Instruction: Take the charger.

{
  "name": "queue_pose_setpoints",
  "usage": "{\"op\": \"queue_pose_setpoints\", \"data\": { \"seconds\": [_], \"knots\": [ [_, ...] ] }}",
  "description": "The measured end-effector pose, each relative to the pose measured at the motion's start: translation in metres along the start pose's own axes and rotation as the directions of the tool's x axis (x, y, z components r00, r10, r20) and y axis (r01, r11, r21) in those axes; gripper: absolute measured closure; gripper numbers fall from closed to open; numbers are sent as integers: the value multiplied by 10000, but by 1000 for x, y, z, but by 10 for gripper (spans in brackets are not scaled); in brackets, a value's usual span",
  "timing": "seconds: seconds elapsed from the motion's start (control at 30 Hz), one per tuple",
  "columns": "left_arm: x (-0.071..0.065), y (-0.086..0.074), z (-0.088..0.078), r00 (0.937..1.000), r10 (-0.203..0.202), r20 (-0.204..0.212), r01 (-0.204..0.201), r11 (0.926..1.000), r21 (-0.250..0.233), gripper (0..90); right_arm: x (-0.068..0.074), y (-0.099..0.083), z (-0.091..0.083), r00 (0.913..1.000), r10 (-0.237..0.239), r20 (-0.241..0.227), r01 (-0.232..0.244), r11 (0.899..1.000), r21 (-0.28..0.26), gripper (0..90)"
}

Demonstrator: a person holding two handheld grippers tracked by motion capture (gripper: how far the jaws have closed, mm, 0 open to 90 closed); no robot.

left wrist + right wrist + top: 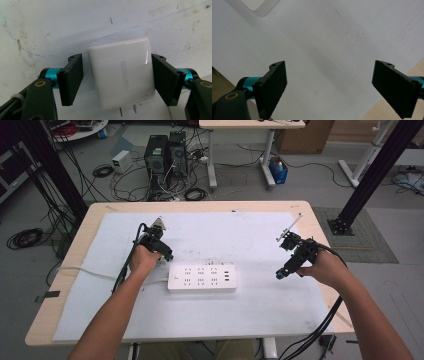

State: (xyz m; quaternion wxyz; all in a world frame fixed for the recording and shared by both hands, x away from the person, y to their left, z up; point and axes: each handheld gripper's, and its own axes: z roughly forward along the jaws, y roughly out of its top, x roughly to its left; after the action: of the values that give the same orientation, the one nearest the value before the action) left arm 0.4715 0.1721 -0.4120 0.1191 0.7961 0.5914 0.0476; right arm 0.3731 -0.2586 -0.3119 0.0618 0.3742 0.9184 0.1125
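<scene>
Your left gripper [117,77] brackets the white charger [121,72] lying on the white mat [260,310], jaws narrowed against its sides (prongs point back toward you). Lifting it and plugging it into the power strip [201,278] is left. Your right gripper [337,87] hangs wide and empty. No containers here.

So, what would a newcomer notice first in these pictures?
First, the white UGREEN charger lying on the white mat, between the black fingers of the left gripper, its two prongs pointing toward the camera. Next, the white power strip at the mat's centre, and the right gripper open over bare mat.
</scene>
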Motion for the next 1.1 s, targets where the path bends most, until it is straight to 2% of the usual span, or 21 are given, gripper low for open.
{"op": "queue_pose_setpoints", "data": {
  "seconds": [0.1,0.2,0.3,0.47,0.67,0.8,0.9,0.93,0.97,1.0,1.03,1.1],
  "knots": [
    [0,-1,-1,9999,74,73,-74,10000,-65,379,0,1,1,10000,-22,-28,22,10000,-20,122],
    [0,-2,-2,9998,188,43,-187,9998,-117,416,1,2,1,10000,-96,-20,96,10000,-28,121],
    [1,-3,-2,9998,122,177,-117,9996,-250,423,0,1,1,9998,-180,-26,180,9998,-38,121],
    [5,-4,-9,9994,234,265,-222,9987,-457,424,0,1,1,10000,-13,-21,13,10000,-37,121],
    [18,-8,-30,9987,215,459,-162,9934,-1132,424,0,2,2,10000,-16,-79,17,10000,87,122],
    [29,-12,-49,9971,442,621,-347,9885,-1474,425,1,3,2,9999,-105,-82,105,9999,3,122],
    [32,-14,-61,9938,764,808,-612,9824,-1764,425,2,3,1,9999,-109,-48,109,9999,-92,122],
    [32,-14,-61,9938,764,808,-612,9824,-1764,425,2,3,1,9999,-109,-48,109,9999,-92,122],
    [33,-17,-70,9880,1223,947,-1026,9763,-1905,425,2,3,1,9999,-105,-58,104,9999,-116,122],
    [33,-17,-70,9880,1223,947,-1026,9763,-1905,425,2,3,1,9999,-105,-58,104,9999,-116,122],
    [31,-21,-78,9813,1626,1026,-1398,9698,-1998,425,2,1,0,10000,-69,-32,69,9999,-158,121],
    [30,-25,-86,9719,2093,1079,-1836,9605,-2093,425,2,-1,-1,10000,-31,-6,31,9998,-215,121]
  ]
}}
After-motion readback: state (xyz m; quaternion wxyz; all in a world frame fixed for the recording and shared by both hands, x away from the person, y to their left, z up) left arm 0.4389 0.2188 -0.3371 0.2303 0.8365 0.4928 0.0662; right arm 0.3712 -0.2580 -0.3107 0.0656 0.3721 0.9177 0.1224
